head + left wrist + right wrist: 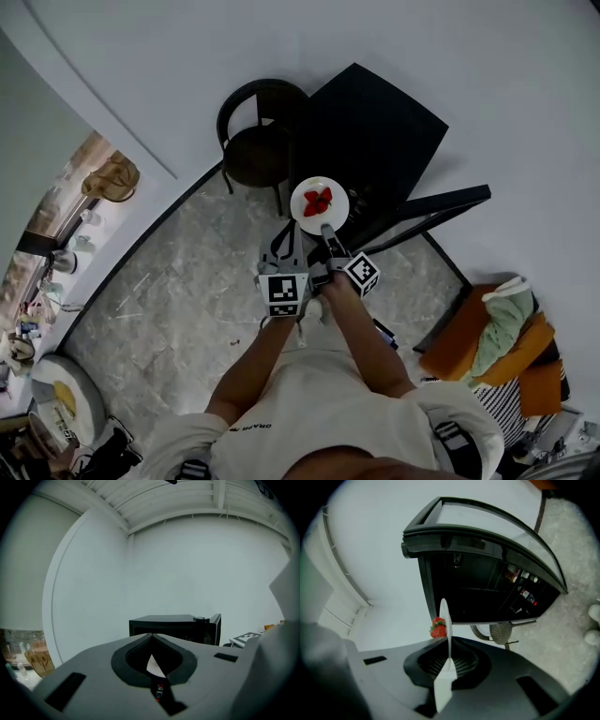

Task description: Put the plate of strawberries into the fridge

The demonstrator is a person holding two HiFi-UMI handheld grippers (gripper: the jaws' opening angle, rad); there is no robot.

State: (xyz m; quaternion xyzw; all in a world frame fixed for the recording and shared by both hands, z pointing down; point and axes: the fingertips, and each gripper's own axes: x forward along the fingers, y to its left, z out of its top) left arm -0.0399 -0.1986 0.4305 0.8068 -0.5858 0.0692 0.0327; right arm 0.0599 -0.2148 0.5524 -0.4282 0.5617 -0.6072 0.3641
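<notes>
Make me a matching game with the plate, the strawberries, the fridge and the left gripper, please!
Things:
1. plate
2. strawberries
3. fridge
4. left gripper

States:
A. black, with its door swung open
B. shut, holding nothing
C. red, lying on the plate
D. white, pinched at its rim by the right gripper

Pairs: 1-D, 2-C, 3-A, 4-B.

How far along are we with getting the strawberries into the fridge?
Done: the fridge door stands open and the plate is off any surface. In hand: the right tool grips the plate's rim, strawberries on it, just short of the fridge; the left tool is shut, empty. Left: set the plate inside and let go.
</notes>
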